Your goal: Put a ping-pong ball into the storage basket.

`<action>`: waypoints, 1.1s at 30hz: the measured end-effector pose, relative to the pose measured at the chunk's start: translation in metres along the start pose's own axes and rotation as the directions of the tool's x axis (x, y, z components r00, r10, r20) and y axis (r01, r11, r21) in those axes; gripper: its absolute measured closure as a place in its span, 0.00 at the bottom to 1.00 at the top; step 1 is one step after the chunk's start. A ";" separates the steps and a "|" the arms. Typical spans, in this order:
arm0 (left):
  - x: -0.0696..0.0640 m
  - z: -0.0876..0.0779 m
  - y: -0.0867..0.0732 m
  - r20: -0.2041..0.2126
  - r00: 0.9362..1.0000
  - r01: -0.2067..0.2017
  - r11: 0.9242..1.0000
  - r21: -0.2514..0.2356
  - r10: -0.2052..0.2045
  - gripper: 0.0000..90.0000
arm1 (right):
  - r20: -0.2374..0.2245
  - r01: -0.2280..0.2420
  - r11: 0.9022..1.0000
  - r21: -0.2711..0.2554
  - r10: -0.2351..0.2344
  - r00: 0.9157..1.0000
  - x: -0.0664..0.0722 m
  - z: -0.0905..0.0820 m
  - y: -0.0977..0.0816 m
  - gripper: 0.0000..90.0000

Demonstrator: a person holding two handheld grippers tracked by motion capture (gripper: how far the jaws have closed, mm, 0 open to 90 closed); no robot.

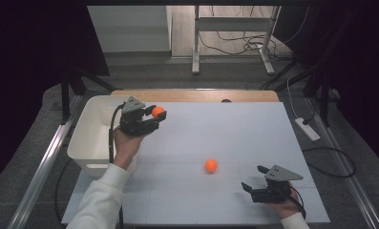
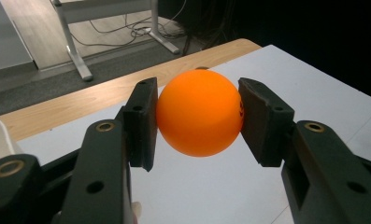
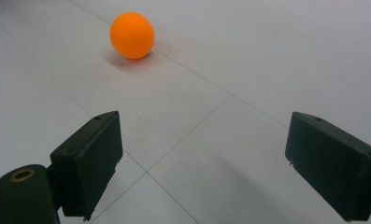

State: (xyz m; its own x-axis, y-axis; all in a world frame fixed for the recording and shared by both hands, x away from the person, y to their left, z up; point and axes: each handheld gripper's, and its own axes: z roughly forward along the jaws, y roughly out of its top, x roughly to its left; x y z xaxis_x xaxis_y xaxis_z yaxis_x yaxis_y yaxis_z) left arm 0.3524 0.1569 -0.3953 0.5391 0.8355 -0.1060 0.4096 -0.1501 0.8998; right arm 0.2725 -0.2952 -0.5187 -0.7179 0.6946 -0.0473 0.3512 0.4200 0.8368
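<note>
Carrying the clamped ball over the white bin [image 1: 89,138] calls for the left gripper [image 1: 154,116] to clear the rim before its jaws part. That gripper is pressed onto an orange ball [image 2: 199,112] just beside the bin. The right gripper [image 1: 254,178], jaws wide apart, rests near the second ball [image 1: 211,165] ahead of it.

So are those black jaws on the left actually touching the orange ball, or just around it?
Touching. In the left gripper view, both jaws of the left gripper press flat against opposite sides of the orange ball, with no gap, holding it above the white table.
</note>
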 end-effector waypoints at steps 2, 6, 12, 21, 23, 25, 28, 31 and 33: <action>0.001 -0.001 0.000 -0.004 1.000 -0.001 1.000 0.001 0.001 0.56 | 0.002 0.000 1.000 0.000 0.000 1.000 0.000 0.000 0.000 0.12; 0.002 -0.003 0.000 -0.009 1.000 0.001 1.000 -0.003 -0.001 0.56 | 0.001 0.000 1.000 0.000 0.000 1.000 0.000 0.000 0.000 0.12; 0.006 -0.008 0.001 -0.027 1.000 0.002 1.000 -0.016 -0.002 0.56 | 0.002 -0.001 1.000 0.000 0.001 1.000 0.000 0.000 0.000 0.12; 0.012 -0.014 0.003 -0.049 0.999 -0.001 1.000 -0.018 0.000 0.56 | 0.002 -0.006 1.000 -0.001 0.006 1.000 0.000 0.000 0.000 0.12; 0.013 -0.016 0.004 -0.053 0.999 -0.001 1.000 -0.020 0.000 0.56 | 0.004 -0.007 1.000 0.001 0.007 1.000 0.000 0.000 0.000 0.12; 0.014 -0.017 0.004 -0.057 0.998 0.002 1.000 -0.022 -0.003 0.56 | 0.005 -0.008 1.000 0.001 0.008 1.000 0.000 0.000 0.000 0.12; 0.017 -0.019 0.005 -0.062 0.998 0.006 1.000 -0.023 -0.008 0.56 | 0.006 -0.008 1.000 0.000 0.008 1.000 0.000 0.000 0.000 0.12; 0.019 -0.021 0.005 -0.069 0.998 0.010 1.000 -0.023 -0.012 0.56 | 0.007 -0.009 1.000 0.000 0.009 1.000 -0.001 0.000 0.000 0.12; 0.021 -0.023 0.006 -0.074 0.997 0.010 1.000 -0.023 -0.012 0.56 | 0.006 -0.009 1.000 0.000 0.009 1.000 -0.001 0.000 0.000 0.12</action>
State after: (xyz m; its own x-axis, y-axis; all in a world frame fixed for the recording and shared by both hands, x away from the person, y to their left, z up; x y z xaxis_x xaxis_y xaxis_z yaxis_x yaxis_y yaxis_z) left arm 0.3489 0.1859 -0.3823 0.4780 0.8743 -0.0847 0.3976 -0.1294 0.9084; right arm 0.2728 -0.2957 -0.5183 -0.7108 0.7021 -0.0428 0.3579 0.4133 0.8373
